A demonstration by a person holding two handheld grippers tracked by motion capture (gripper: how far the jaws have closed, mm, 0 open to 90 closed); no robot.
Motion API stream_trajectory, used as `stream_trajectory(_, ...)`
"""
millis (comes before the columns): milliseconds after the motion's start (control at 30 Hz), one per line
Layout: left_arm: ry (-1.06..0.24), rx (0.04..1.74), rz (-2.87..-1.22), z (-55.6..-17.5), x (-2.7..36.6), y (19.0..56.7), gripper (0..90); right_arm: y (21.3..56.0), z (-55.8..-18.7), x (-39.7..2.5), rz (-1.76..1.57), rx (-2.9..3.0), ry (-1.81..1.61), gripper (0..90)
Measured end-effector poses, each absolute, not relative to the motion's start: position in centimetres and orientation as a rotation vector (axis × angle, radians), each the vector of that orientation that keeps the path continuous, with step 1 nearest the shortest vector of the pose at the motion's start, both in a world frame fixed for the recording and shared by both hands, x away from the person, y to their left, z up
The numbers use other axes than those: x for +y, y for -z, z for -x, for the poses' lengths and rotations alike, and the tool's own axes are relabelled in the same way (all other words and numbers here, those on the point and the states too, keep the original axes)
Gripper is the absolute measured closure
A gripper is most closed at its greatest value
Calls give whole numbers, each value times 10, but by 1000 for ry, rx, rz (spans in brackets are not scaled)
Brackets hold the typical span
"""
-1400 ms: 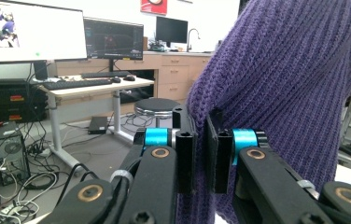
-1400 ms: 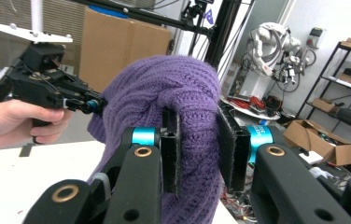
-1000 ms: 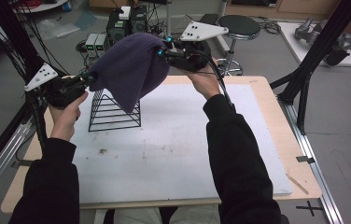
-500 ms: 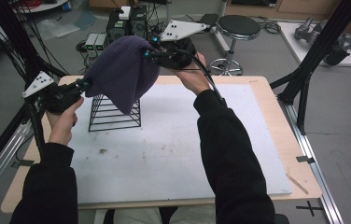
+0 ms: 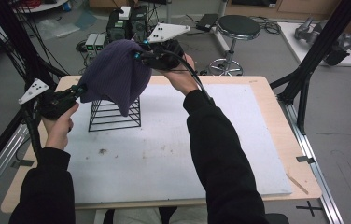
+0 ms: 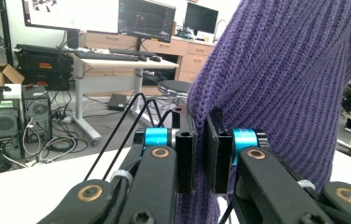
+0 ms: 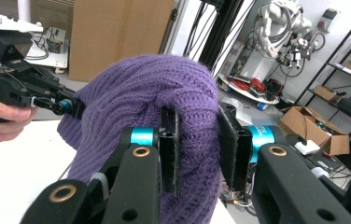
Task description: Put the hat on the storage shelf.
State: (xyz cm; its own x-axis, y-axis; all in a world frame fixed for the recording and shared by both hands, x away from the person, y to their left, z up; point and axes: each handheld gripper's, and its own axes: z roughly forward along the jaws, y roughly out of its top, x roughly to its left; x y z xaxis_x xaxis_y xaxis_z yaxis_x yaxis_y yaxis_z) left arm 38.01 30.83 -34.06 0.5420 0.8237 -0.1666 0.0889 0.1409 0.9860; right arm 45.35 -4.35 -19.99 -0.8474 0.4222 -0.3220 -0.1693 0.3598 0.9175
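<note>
Soft, light knit hat sags over the wire stand; both tools clamp its fabric: left tool at 8 o'clock, right tool at 2.

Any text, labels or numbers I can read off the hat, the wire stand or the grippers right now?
None readable.
Purple knit hat: no label or tag shows.
Black wire stand: bare wire, no marking.
Left gripper and right gripper: no print shows.
Monitors in the background: content too blurred to read.

No lettering can be read anywhere (the monitors glow but show nothing legible).
</note>
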Motion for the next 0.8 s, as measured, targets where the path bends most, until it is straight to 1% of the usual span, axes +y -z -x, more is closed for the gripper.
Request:
stream_trajectory(200, -640, 881, -1347, -378, 311, 346, 841, 202, -454, -39, -215, 2113, -1518, 719)
stream_trajectory(500, -637, 900, -1348, -378, 313, 362, 840, 209, -457, -31, -215, 2133, -1465, 716)
stream_trajectory(800, -633, 940, -1371, -374, 323, 379, 840, 218, -457, -18, -202, 2187, -1449, 704)
